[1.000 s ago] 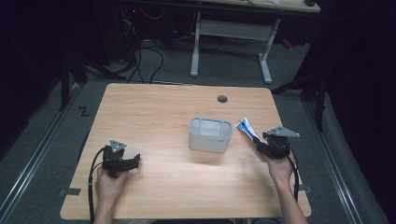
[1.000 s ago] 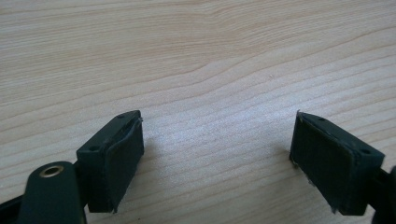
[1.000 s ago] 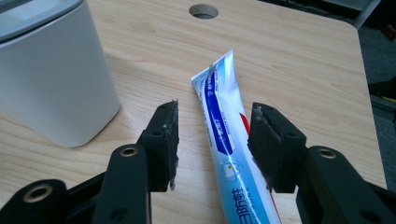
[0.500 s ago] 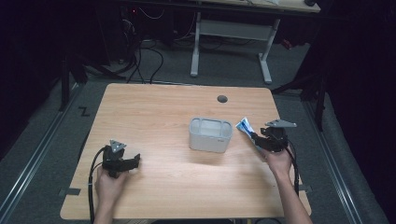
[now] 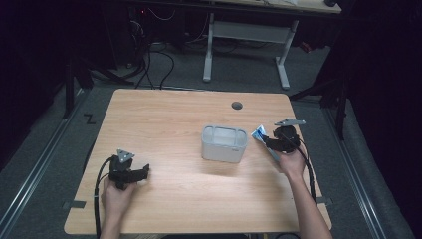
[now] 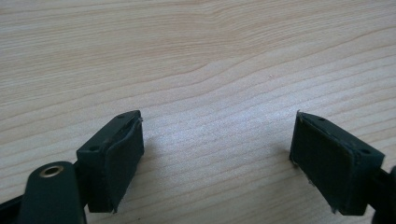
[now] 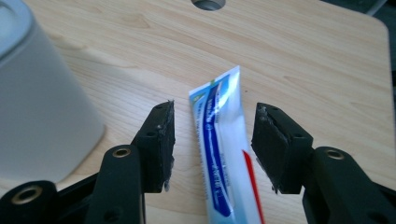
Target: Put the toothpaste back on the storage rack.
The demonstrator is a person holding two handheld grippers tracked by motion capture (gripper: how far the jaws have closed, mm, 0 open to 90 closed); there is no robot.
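Right gripper view puts my right tongs (image 7: 212, 144) spread apart, one jaw on each side of the blue-and-white toothpaste tube with a red stripe (image 7: 219, 154), which lies flat on the light wooden bench (image 7: 303, 60). I see a gap between each pad and the tube, so nothing is grasped there; the tongs straddle it, released. The tube's crimped flat end points away from me, toward the round cable hole (image 7: 208, 4) at the bench's far edge. At the left of that same view stands the pale grey rounded plastic container (image 7: 37, 107), close beside the left jaw but apart from the tube.

From the high view, the right tongs (image 5: 268, 142) sit at the right side of the bench (image 5: 164, 114), with the tube (image 5: 260, 134) poking out toward the container (image 5: 224, 144), which stands near the bench's middle. The tube lies just beside the container's right wall, not inside it.

My left tongs (image 5: 144, 172) rest at the near left of the bench, well apart from the container and the tube. In the left gripper view, the left tongs (image 6: 217, 156) are wide open, with bare wood grain between the pads and nothing held.
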